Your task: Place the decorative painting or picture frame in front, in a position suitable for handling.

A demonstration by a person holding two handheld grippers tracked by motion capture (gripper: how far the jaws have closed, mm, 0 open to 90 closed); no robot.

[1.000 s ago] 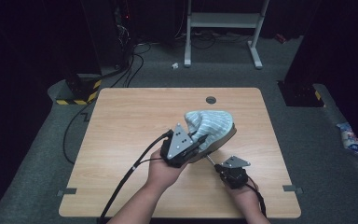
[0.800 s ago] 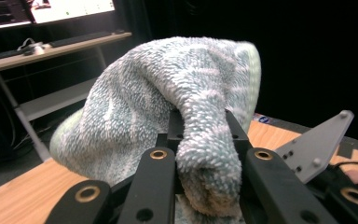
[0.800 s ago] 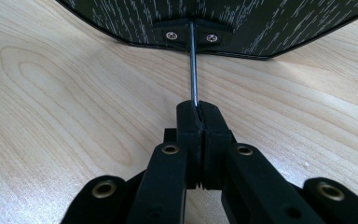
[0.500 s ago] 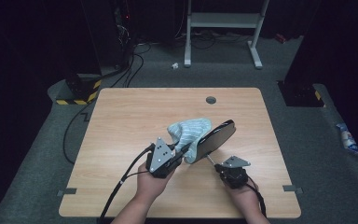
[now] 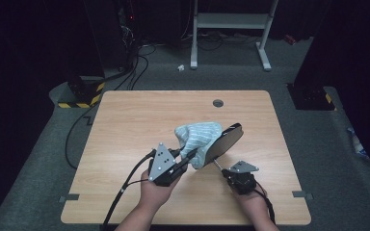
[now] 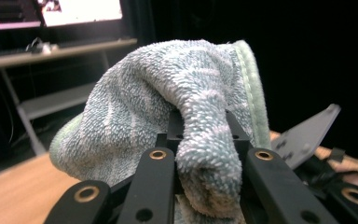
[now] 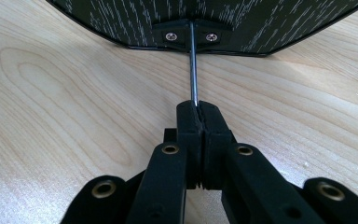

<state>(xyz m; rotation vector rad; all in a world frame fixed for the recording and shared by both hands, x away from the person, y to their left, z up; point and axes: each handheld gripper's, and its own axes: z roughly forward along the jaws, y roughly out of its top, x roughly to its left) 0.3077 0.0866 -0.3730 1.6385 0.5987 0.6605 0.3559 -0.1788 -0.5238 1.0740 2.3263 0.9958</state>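
Left tool [image 5: 189,155] grips towel [image 5: 198,137]; right tool [image 7: 199,108] clamps mirror [image 5: 225,142] rod; table [image 5: 125,125] around.

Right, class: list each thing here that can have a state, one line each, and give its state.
Left tongs: shut on the towel.
Right tongs: shut on the pan's thin metal handle.
Towel: bunched, draped against the pan, one fold pinched.
Pan: tilted on edge above the table, dark patterned underside toward the right tongs.
Table: bare wood, one round hole near the far edge.
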